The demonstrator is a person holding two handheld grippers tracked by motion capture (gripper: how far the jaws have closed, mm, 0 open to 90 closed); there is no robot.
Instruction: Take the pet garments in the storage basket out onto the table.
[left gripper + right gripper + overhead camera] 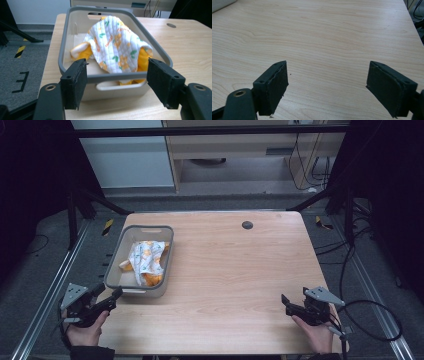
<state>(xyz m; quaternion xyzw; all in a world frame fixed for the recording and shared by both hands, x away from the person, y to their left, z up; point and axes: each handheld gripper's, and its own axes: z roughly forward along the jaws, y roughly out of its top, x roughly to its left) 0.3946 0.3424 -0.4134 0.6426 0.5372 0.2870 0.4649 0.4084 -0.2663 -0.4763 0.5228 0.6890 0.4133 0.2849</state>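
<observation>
A grey plastic basket [118, 251] stands on the left part of the wooden table [225, 270]. Inside it lies a crumpled white and orange cloth with a small print [146, 261]. My left gripper [114, 296] is held at the table's front left corner, just short of the basket's near wall, open and empty. In the left gripper view the basket [110, 77] and the cloth [116, 45] sit straight ahead between the spread jaws of my left gripper [117, 82]. My right gripper [285, 301] rests near the front right edge, open, with bare wood between the jaws of my right gripper [327, 87].
A small dark round hole [247, 225] marks the far side of the table. Black frame bars and cables [370, 315] run around the table on the floor. A cabinet stands beyond the far edge.
</observation>
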